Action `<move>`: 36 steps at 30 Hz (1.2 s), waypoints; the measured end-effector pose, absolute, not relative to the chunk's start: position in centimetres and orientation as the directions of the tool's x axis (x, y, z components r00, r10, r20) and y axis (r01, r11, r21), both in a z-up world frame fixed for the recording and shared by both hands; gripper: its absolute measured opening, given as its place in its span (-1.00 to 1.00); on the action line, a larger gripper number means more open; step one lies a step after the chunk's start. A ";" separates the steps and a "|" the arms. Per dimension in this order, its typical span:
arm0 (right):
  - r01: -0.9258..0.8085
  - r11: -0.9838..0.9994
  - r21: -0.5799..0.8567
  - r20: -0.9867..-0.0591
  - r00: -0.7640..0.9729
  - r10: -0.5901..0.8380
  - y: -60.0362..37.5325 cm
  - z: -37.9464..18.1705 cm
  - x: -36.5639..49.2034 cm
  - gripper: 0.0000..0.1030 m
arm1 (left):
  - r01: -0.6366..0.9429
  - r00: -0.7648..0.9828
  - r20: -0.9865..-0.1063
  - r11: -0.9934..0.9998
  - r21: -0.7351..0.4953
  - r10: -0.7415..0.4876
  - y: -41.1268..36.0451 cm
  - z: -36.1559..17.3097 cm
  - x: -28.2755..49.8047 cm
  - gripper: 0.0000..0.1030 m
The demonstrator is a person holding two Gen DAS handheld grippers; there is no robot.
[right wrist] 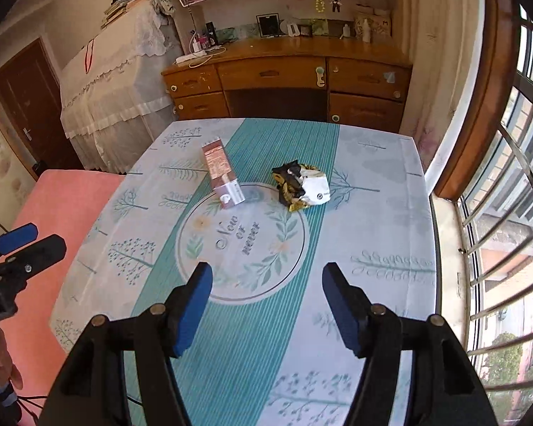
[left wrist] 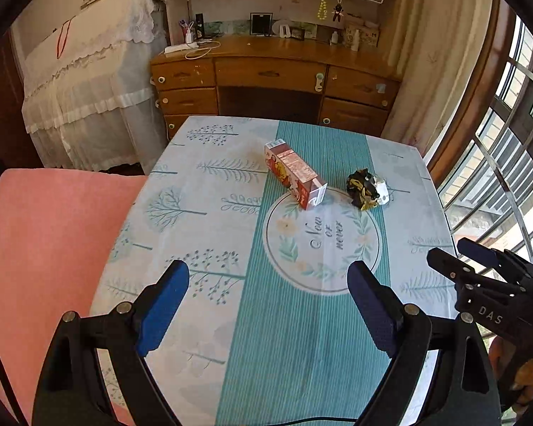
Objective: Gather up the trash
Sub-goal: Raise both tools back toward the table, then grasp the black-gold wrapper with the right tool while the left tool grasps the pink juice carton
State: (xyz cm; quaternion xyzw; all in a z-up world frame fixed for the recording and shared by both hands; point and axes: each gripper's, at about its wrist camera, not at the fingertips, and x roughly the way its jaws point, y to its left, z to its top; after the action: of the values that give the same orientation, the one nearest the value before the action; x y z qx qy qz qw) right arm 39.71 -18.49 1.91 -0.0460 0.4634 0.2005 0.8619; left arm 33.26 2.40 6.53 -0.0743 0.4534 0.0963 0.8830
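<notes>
A red and white drink carton (left wrist: 295,174) lies on its side near the middle of the table (left wrist: 209,191). To its right sits a crumpled black, gold and white wrapper (left wrist: 367,188). My left gripper (left wrist: 268,277) hovers over the near part of the table, open, with nothing between its blue pads. In the right wrist view the carton (right wrist: 222,177) and the wrapper (right wrist: 302,186) lie ahead of my right gripper (right wrist: 266,277), which is open and empty. Each gripper shows at the edge of the other's view.
The table (right wrist: 373,213) wears a teal and white tree-print cloth. A pink cushioned seat (left wrist: 46,241) adjoins its left side. A wooden desk (left wrist: 273,74) with drawers stands behind, a lace-covered piece (left wrist: 89,81) at left, a barred window (right wrist: 508,213) at right.
</notes>
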 end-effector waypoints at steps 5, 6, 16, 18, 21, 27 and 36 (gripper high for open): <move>-0.436 0.895 0.091 -0.833 0.460 0.308 -17.8 -0.8 47.4 0.28 | -0.244 0.515 -0.850 0.969 -0.018 0.114 0.5 4.4 40.2 0.74; -0.442 0.893 0.088 -0.837 0.453 0.308 -17.4 -1.5 48.8 0.28 | -0.243 0.507 -0.854 0.970 -0.015 0.114 0.3 4.0 41.5 0.74; -0.469 0.876 0.109 -0.892 0.344 0.295 -14.5 -8.1 57.0 0.28 | -0.295 0.426 -0.902 0.953 -0.067 0.068 0.9 -1.1 51.8 0.74; -0.467 0.877 0.110 -0.888 0.350 0.298 -14.6 -8.5 57.6 0.28 | -0.312 0.407 -0.911 0.947 -0.069 0.068 0.9 -2.2 53.6 0.74; -0.445 0.877 0.184 -0.883 0.318 0.346 -15.3 -9.0 58.7 0.28 | -0.346 0.377 -0.923 0.937 -0.057 0.083 0.9 -4.0 56.0 0.74; -0.475 0.857 0.199 -0.870 0.318 0.378 -15.6 -9.3 58.8 0.26 | -0.472 0.291 -0.941 0.881 0.016 0.172 2.0 -7.1 58.6 0.55; -0.468 0.866 0.176 -0.871 0.335 0.359 -14.9 -9.4 58.3 0.15 | -0.520 0.228 -0.968 0.853 -0.031 0.104 3.7 -9.8 59.0 -0.26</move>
State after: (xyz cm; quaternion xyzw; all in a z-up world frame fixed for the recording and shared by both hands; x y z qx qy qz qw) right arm 58.27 -14.90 -9.37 -0.0530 0.5181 0.2537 0.8152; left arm 58.95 3.66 -9.83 -0.1775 0.5867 0.2045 0.7632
